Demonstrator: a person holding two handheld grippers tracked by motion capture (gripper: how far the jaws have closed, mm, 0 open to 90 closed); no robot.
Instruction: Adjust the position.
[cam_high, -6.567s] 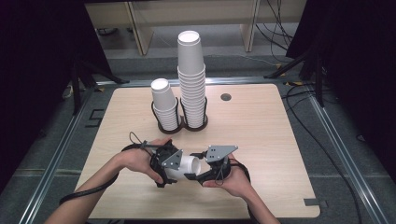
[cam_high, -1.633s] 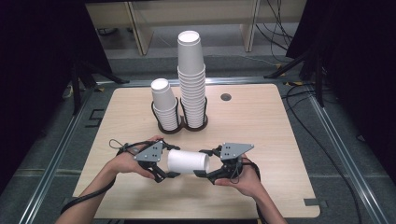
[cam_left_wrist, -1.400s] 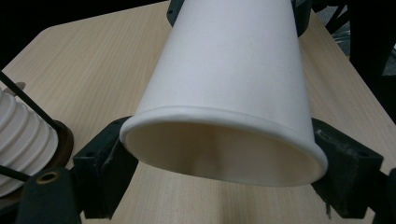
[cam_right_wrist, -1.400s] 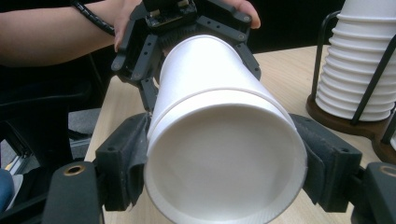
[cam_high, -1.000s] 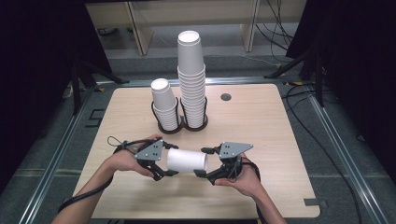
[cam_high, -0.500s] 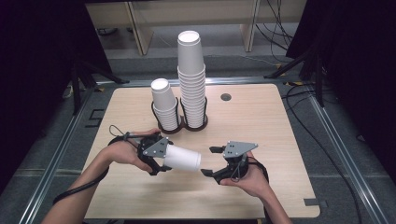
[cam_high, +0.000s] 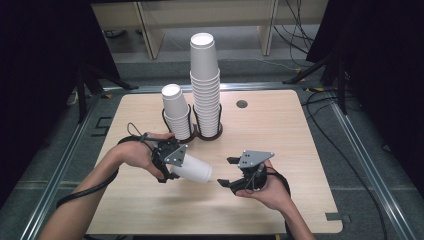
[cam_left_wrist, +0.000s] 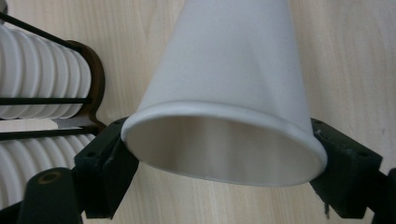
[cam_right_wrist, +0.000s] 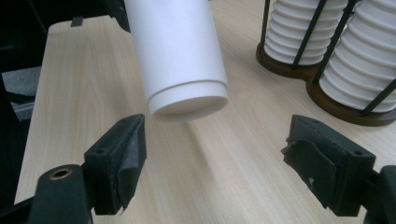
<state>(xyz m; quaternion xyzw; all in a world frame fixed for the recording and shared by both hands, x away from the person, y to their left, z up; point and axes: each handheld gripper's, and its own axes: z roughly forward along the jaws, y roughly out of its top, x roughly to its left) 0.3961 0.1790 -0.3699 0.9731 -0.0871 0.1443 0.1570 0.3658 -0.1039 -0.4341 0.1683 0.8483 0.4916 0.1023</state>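
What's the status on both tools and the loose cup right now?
Left tool shut on paper cup at its rim, cup held sideways above the table. Right tool open, clear of the cup's base. Two cup stacks in the holder behind, nothing in the way.

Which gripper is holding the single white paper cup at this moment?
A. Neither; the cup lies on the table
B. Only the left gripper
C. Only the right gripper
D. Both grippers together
B: the left gripper clamps the cup at its rim from both sides, while the right gripper stands open with its jaws apart and the cup's bottom end untouched in front of them.
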